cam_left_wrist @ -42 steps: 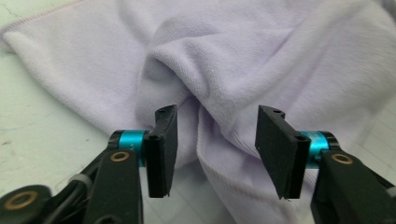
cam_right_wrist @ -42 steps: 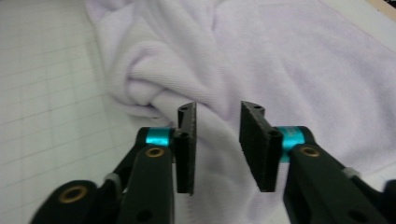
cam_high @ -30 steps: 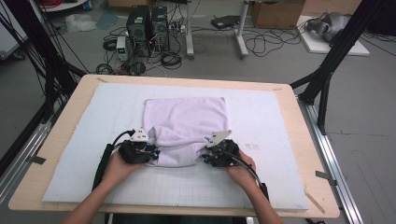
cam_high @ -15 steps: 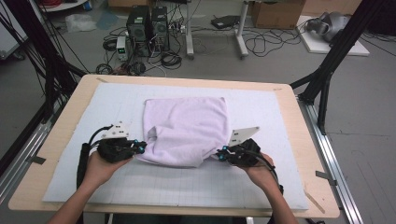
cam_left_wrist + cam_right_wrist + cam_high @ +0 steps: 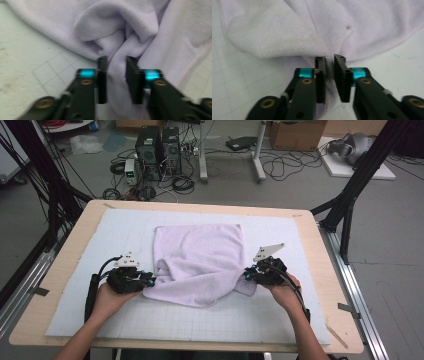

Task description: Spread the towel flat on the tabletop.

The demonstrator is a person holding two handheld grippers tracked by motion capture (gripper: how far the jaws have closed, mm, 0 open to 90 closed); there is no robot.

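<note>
A lavender towel (image 5: 200, 255) lies rumpled on the white grid mat (image 5: 200, 325), its front corners drawn out to either side. My left gripper (image 5: 150, 281) is at the front left corner. Its jaws have just been opening, and a bunched fold of towel (image 5: 140, 25) runs loosely through the wide gap of the gripper (image 5: 116, 62). My right gripper (image 5: 246, 276) is at the front right corner. Its jaws have also just been opening, but the gap of the gripper (image 5: 329, 60) stays narrow and still pinches a fold of the towel (image 5: 287, 37).
The mat covers most of a wooden table (image 5: 60, 270). Bare mat lies in front of the towel and on both sides. Black frame posts stand at the table's left and right, with computers and cables on the floor beyond.
Both grippers moved apart from the towel's front edge, drawing its front corners outward to the left and right. The left jaws now stand wider than before.
</note>
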